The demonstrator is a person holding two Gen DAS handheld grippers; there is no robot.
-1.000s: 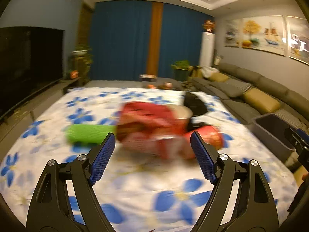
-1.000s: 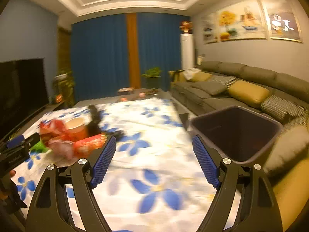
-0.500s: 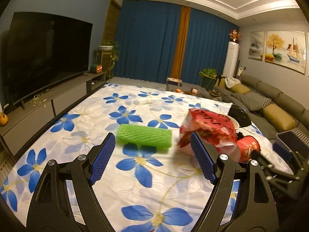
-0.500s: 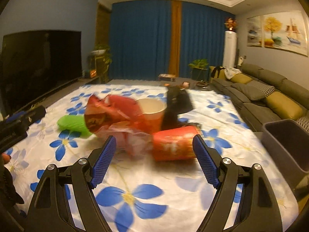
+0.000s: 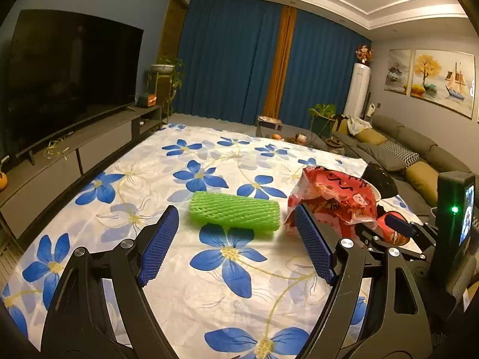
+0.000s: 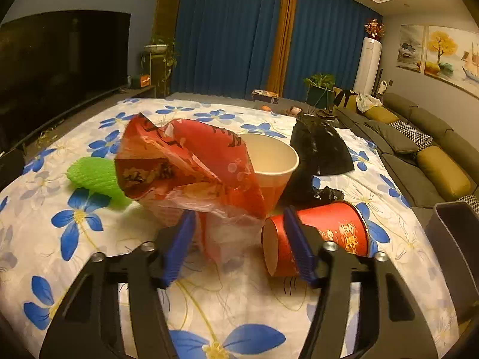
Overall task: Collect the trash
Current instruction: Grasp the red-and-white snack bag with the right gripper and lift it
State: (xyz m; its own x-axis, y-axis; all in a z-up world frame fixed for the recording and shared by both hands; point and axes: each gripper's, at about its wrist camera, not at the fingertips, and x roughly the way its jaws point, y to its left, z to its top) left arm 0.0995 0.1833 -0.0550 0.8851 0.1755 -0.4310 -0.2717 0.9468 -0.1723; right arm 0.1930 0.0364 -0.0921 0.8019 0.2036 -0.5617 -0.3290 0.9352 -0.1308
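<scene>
A green foam net sleeve (image 5: pixel 235 211) lies on the flowered cloth, just beyond my open, empty left gripper (image 5: pixel 236 245). A crumpled red plastic bag (image 6: pixel 191 161) lies in the pile with an upright paper cup (image 6: pixel 271 161), a black bag (image 6: pixel 320 146) and a red paper cup (image 6: pixel 323 233) on its side. My right gripper (image 6: pixel 239 245) is open, low over the cloth, its fingers astride the clear lower edge of the red bag; the right finger overlaps the fallen red cup. The red bag (image 5: pixel 332 200) and the right gripper (image 5: pixel 398 233) also show in the left wrist view.
A grey bin (image 6: pixel 458 248) stands off the table's right edge by a grey sofa (image 6: pixel 425 149) with yellow cushions. A TV (image 5: pixel 69 74) on a low cabinet runs along the left. The flowered cloth (image 5: pixel 179 284) covers the whole table.
Both grippers have swung left and closed in on the trash pile. The right gripper has turned away from the bin and dropped low to the red bag; its jaws have narrowed slightly.
</scene>
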